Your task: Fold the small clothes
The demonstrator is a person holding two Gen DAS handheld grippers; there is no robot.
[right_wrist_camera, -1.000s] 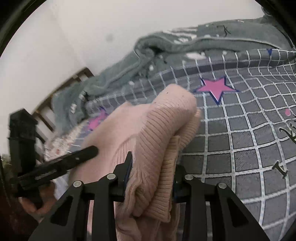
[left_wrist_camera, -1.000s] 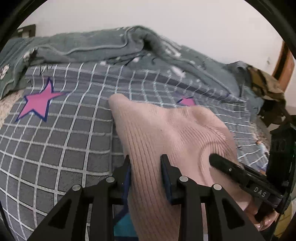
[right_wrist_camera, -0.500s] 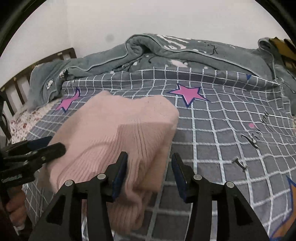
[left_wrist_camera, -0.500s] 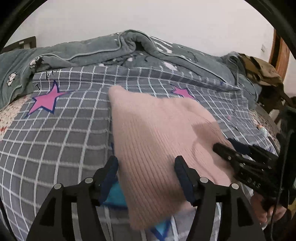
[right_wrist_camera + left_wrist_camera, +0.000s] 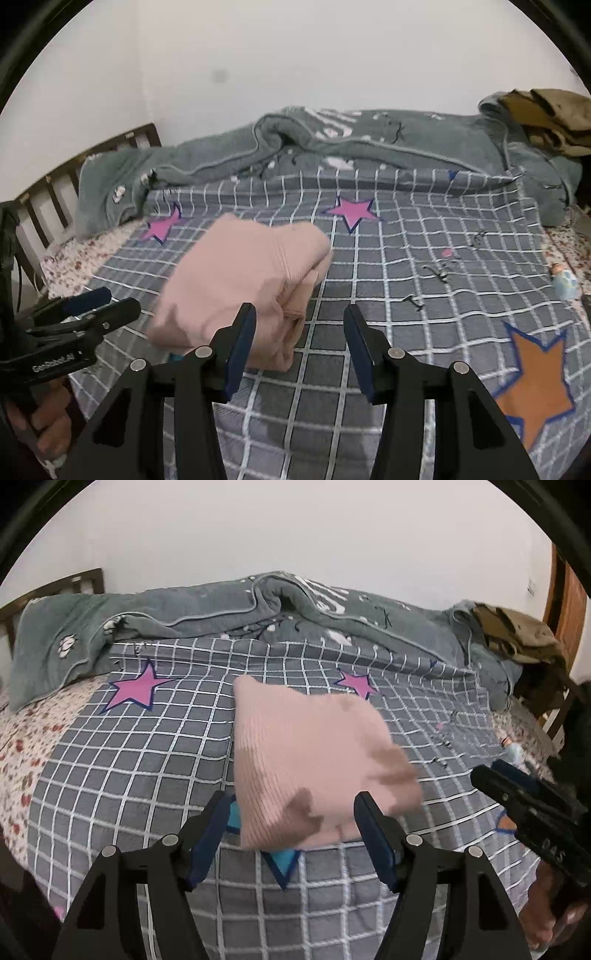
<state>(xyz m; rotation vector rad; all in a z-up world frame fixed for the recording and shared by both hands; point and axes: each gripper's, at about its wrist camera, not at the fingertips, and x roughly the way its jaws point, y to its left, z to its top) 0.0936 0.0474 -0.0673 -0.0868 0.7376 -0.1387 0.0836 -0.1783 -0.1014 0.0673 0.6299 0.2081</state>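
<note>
A folded pink knit garment (image 5: 310,764) is lying in a compact bundle on a grey checked blanket (image 5: 147,760) printed with pink stars, spread over a bed. The left gripper (image 5: 291,812) is hovering just short of the bundle's near edge, its jaws having just been opening and now standing apart with nothing pressed between the pads; the garment's near edge is showing in the gap beyond them. The right gripper (image 5: 299,325) is likewise standing open after its jaws have just been opening, the fold's layered right end sitting just beyond its left finger (image 5: 240,343), apart from the pads. Each gripper is appearing at the edge of the other's view, with fingers of a hand (image 5: 44,424) wrapped around the handle. A rumpled grey-green fleece blanket (image 5: 369,147) is bunched along the far side of the bed against a white wall, with a heap of olive-brown fabric (image 5: 513,635) at its right end and a dark wooden bed frame (image 5: 74,177) at the left.
</note>
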